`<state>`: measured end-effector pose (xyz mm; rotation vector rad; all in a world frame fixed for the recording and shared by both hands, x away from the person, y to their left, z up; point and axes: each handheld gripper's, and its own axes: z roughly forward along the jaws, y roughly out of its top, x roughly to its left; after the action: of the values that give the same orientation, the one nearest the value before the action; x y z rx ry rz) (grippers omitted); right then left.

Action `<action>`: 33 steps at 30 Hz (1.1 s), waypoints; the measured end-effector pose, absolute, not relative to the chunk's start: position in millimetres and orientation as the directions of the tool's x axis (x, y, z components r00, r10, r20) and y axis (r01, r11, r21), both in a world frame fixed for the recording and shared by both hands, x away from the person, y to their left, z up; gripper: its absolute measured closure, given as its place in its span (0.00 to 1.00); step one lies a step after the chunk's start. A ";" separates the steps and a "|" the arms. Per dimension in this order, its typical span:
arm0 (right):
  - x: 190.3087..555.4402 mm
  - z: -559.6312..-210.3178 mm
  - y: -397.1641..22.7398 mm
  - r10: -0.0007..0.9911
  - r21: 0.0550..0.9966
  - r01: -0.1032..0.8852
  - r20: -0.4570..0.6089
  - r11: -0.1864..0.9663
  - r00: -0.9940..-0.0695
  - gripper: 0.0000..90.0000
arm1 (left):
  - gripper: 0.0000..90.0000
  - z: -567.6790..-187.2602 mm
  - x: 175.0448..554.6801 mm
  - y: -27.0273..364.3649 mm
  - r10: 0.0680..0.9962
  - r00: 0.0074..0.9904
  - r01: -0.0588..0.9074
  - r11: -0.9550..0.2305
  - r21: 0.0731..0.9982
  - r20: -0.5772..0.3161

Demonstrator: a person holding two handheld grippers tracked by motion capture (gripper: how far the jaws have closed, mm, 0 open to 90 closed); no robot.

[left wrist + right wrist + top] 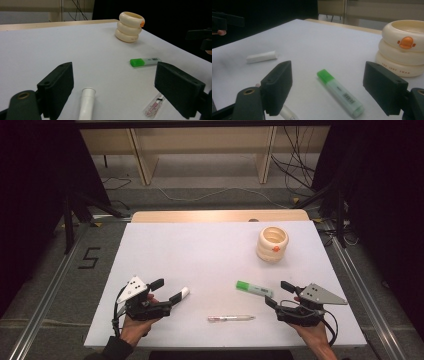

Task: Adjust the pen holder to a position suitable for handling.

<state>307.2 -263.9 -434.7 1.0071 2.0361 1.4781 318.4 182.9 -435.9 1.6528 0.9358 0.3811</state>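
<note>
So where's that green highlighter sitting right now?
In the high view the green highlighter lies flat on the white table, right of centre, just ahead of the right gripper, nearer the person than the cream ringed holder.

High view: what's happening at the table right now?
A person holds a gripper in each hand, both open and holding nothing. The left gripper sits at a white tube; the right gripper points at a green highlighter. A pen lies between them, and a cream ringed holder stands farther back.
</note>
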 end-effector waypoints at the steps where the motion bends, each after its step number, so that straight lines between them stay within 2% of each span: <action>1: 307.2 -434.5 -264.1 0.762 0.937 0.305 0.072 0.169 -0.644 0.27 | 0.17 -435.9 318.3 182.9 0.744 0.630 0.376 -0.041 0.926 -0.222; 24: 323.4 -423.4 -277.6 0.806 0.936 0.311 0.054 0.165 -0.589 0.30 | 0.17 -436.8 320.1 186.0 0.754 0.613 0.385 -0.026 0.923 -0.235; 33: 353.1 -410.6 -293.1 0.833 0.937 0.315 0.050 0.152 -0.551 0.35 | 0.17 -437.1 321.3 187.3 0.758 0.606 0.388 -0.015 0.921 -0.243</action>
<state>353.1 -293.1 -410.6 1.0902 1.9457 1.3953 321.3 187.3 -437.1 1.6298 0.9708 0.3828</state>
